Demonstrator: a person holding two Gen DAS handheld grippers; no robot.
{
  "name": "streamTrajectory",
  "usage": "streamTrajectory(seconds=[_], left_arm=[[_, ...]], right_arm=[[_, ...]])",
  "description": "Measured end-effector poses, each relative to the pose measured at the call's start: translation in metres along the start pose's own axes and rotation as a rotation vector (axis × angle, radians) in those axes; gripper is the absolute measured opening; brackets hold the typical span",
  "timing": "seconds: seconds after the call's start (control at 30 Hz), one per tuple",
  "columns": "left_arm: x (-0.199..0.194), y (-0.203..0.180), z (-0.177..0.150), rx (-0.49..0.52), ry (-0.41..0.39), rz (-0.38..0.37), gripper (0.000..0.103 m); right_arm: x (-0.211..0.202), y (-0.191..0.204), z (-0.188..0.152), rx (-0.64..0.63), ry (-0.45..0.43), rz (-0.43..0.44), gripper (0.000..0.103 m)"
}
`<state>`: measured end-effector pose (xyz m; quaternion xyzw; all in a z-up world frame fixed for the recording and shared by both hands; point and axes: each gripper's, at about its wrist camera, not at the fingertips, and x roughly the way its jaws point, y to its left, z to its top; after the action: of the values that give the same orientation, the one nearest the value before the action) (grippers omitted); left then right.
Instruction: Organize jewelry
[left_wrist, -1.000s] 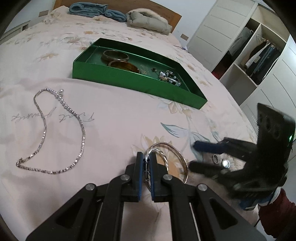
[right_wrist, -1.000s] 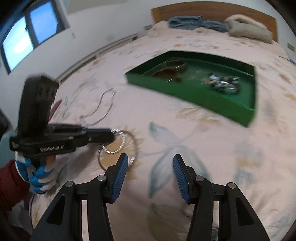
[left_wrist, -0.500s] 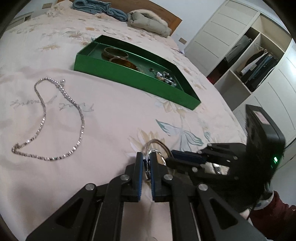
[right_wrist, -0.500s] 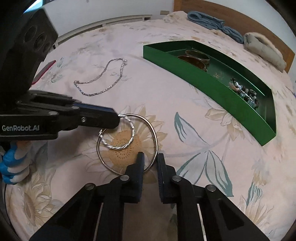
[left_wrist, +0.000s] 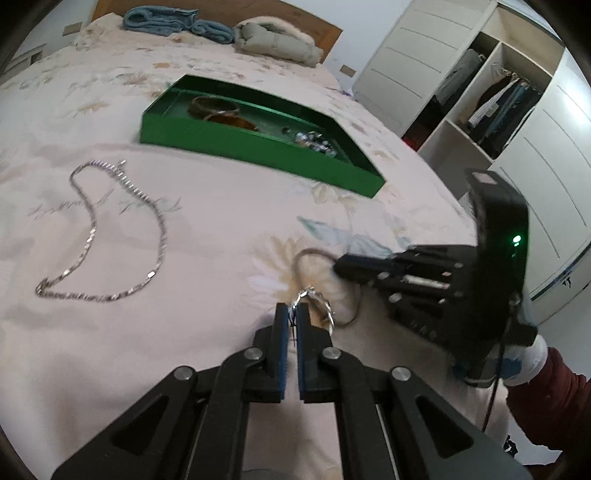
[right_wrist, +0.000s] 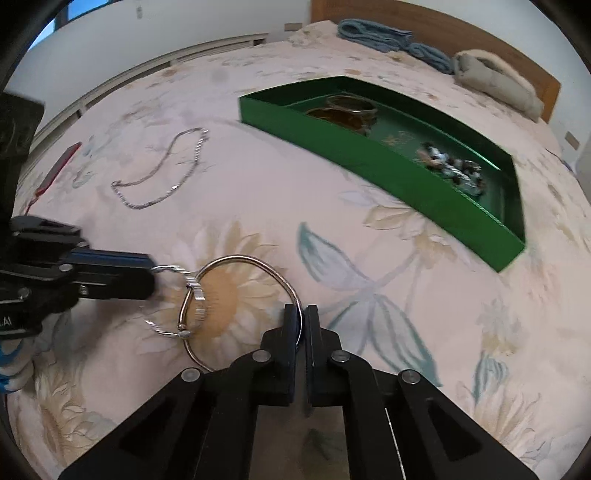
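Green tray on the bed holds bangles and a beaded piece. Your left tongs pinch the twisted silver bangle, blurred here; a chain necklace lies apart.

From the right wrist, your right tongs are pressed on the plain wire hoop, which links through the twisted silver bangle. The hoop's near edge is hidden behind the tongs.

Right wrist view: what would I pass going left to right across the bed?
Left gripper → twisted silver bangle → plain ring bangle → right gripper → green tray.
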<state>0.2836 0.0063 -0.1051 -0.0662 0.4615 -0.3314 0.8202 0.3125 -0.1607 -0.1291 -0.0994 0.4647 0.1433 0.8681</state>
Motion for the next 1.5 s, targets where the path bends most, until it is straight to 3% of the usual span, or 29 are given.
streamTrajectory(seconds=[0.47,0.6,0.87,1.0,1.17,1.27,1.33,1.43,1.47,1.5], left_arm=[[-0.006,0.009,-0.001,-0.014,-0.012,0.095,0.008],[-0.013,0.014,0.002,-0.027,-0.033,0.117,0.022],[-0.004,0.005,0.000,0.008,-0.003,0.123,0.022],[-0.010,0.006,0.007,-0.009,-0.038,0.139,0.022],[-0.014,0.025,0.030,-0.028,-0.070,0.240,0.024],[-0.005,0.031,0.039,-0.009,-0.059,0.315,0.034],[0.008,0.034,0.040,0.010,-0.021,0.366,0.036],[0.027,0.039,0.036,0.020,0.035,0.382,0.034],[0.029,0.040,0.035,0.020,0.036,0.362,0.022],[0.029,0.040,0.036,0.013,0.041,0.330,0.002]], right_arm=[[-0.019,-0.005,-0.005,0.012,-0.099,-0.016,0.003],[-0.023,-0.006,-0.007,0.020,-0.115,-0.011,0.004],[-0.025,-0.007,-0.010,0.035,-0.127,0.001,0.004],[-0.029,-0.007,-0.010,0.036,-0.138,0.000,0.004],[-0.037,-0.008,-0.009,0.033,-0.160,-0.011,0.004],[-0.042,-0.010,-0.008,0.036,-0.171,-0.012,0.004],[-0.044,-0.010,-0.007,0.037,-0.175,-0.012,0.004],[-0.046,-0.011,-0.005,0.039,-0.183,-0.014,0.004],[-0.047,-0.011,-0.004,0.041,-0.186,-0.014,0.004],[-0.048,-0.012,-0.004,0.043,-0.189,-0.014,0.004]])
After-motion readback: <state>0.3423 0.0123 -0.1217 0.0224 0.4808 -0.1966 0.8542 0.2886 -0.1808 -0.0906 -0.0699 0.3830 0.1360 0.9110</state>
